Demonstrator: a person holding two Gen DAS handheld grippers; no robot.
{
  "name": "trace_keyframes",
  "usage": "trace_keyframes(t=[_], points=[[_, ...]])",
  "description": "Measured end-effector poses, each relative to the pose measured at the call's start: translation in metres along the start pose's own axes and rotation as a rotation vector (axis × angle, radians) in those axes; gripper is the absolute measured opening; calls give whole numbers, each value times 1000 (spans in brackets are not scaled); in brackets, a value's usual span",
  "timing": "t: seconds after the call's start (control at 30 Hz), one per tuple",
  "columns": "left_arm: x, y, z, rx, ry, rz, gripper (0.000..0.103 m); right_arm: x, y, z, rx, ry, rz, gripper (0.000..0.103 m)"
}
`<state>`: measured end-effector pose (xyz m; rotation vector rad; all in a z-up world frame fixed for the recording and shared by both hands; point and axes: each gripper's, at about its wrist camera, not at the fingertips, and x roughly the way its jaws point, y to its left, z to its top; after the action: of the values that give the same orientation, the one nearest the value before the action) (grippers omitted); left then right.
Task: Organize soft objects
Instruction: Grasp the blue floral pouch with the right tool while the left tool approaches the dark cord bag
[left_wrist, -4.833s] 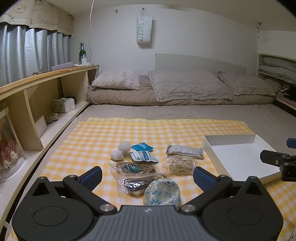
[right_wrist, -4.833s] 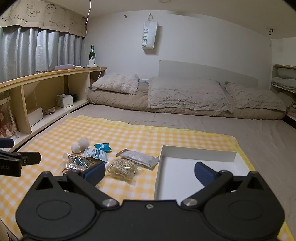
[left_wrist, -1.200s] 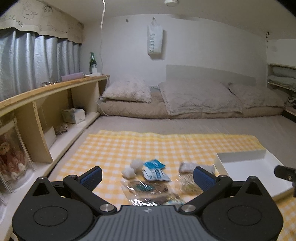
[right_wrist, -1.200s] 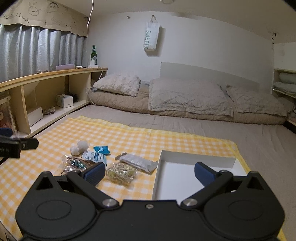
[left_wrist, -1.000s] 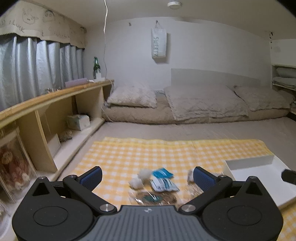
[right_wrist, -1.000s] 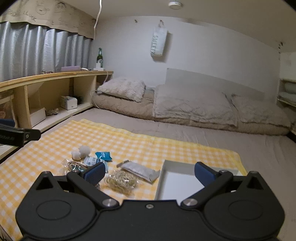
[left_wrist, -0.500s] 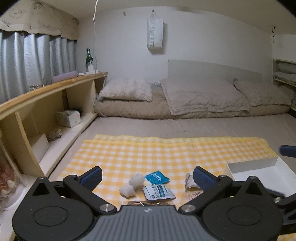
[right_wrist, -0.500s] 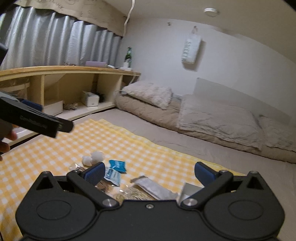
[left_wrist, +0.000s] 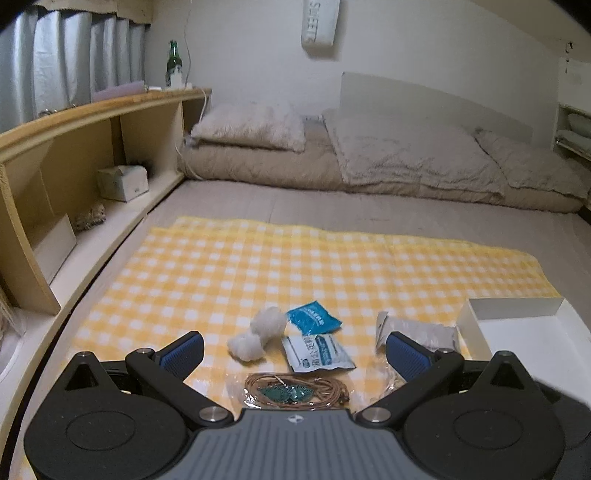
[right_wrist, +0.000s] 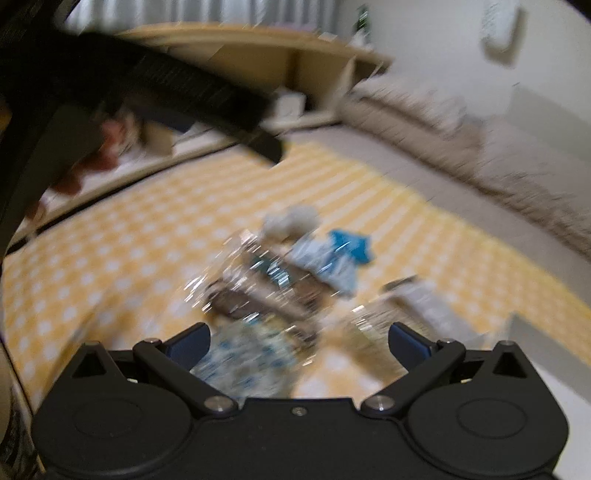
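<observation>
Above the checked cloth, both tongs gape, empty.

My left gripper is spread wide, nothing between its fingers. Ahead of it the near strip of the checked cloth is crowded: cotton balls, a blue sachet, a white sachet and a bagged cord lie close together. The far half of the cloth is bare. The white box bounds the right side; the wooden shelf walls the left. In my blurred right view, the left gripper's arm crosses the upper left.
</observation>
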<state>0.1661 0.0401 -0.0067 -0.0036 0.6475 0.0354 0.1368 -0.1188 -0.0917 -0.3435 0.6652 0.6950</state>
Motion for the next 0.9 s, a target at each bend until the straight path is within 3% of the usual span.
trace_keyframes(t=[0.13, 0.33, 0.63, 0.67, 0.7, 0.9], points=[[16, 5, -2, 41, 20, -30, 103, 20, 13, -3, -32, 56, 58, 103], [54, 21, -7, 17, 127, -155, 103, 48, 17, -3, -10, 118, 78, 103], [95, 19, -17, 66, 228, -235, 83, 72, 15, -15, 4, 201, 53, 103], [99, 19, -18, 72, 241, -241, 81, 74, 10, -16, 24, 220, 49, 100], [103, 18, -19, 77, 253, -246, 78, 76, 7, -16, 40, 234, 53, 90], [122, 12, -30, 115, 341, -266, 71, 68, -9, -19, 84, 268, 85, 71]])
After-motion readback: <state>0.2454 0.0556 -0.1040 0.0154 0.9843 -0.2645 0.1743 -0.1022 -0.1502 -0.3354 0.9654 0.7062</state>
